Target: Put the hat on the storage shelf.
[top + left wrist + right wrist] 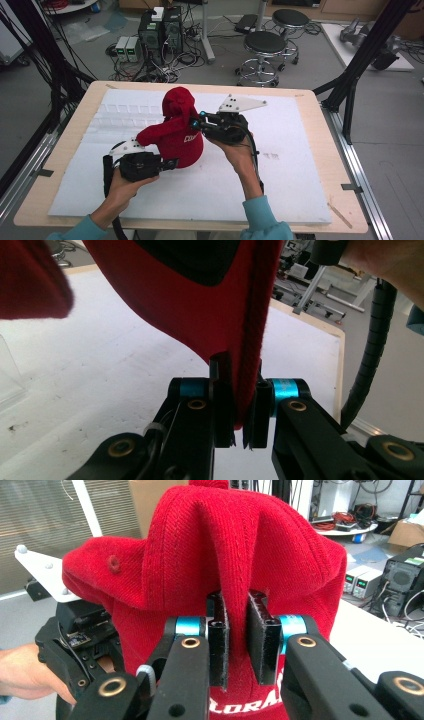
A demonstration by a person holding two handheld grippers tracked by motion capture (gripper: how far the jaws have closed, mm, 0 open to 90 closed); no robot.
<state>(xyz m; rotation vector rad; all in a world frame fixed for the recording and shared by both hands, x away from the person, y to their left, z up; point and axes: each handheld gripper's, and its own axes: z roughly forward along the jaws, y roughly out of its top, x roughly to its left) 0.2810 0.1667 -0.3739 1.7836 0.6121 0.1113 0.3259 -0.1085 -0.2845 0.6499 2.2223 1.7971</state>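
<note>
The red knit hat hangs over the middle of the white board, soft, light and floppy, best pinched by folds, with the left gripper clamped on its rim at 6 o'clock and the right gripper on a fold at 3 o'clock

The red hat, at the centre of the right gripper view, is a ribbed, matt knit with a fuzzy nap and white lettering at its lower edge. The right gripper looks like matt black plastic, with glossy blue metallic collars and brass-coloured pivot screws. In the high view a white, slightly rough foam-like sheet covers a pale wooden table.
</note>
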